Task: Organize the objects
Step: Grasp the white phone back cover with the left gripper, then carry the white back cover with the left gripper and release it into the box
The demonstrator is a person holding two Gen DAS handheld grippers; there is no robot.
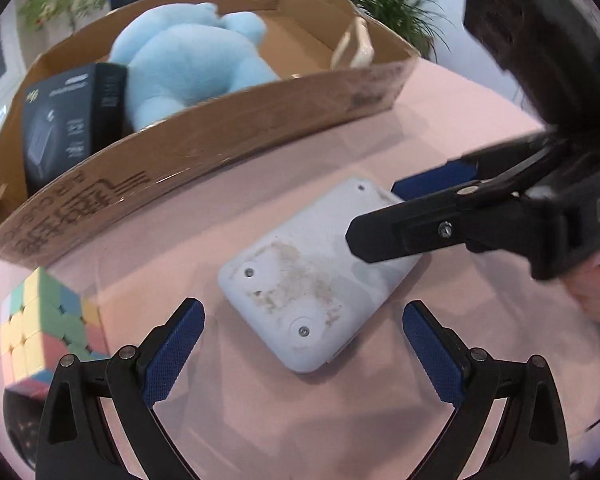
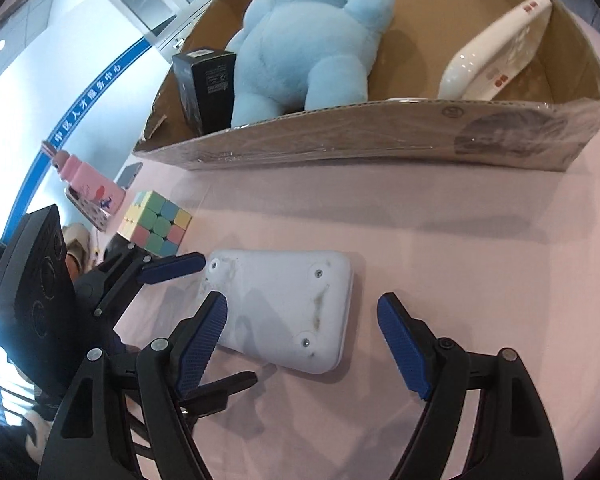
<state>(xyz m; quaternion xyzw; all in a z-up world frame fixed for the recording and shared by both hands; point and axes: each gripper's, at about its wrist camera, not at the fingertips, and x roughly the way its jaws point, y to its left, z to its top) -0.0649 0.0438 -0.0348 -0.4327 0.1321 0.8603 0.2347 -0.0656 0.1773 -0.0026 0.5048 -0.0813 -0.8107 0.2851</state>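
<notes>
A white flat device (image 1: 300,280) lies underside up, with screws and stains showing, on the pink table (image 1: 380,420). My left gripper (image 1: 302,306) stands open just above its near end, with a blue pad on either side and gaps to both. My right gripper (image 1: 374,212) comes in from the right over the device's far end. In the right wrist view the white device (image 2: 284,300) sits between the right gripper (image 2: 302,300)'s open pads, untouched. One of the left gripper's fingers (image 2: 172,269) reaches its left corner.
A cardboard box (image 2: 340,144) stands behind, holding a blue plush toy (image 2: 312,36), a black carton (image 2: 208,80) and a white glossy item (image 2: 496,52). A pastel puzzle cube (image 2: 156,224) sits left of the device. Further left are a pink bottle (image 2: 88,184) and a phone (image 2: 130,174).
</notes>
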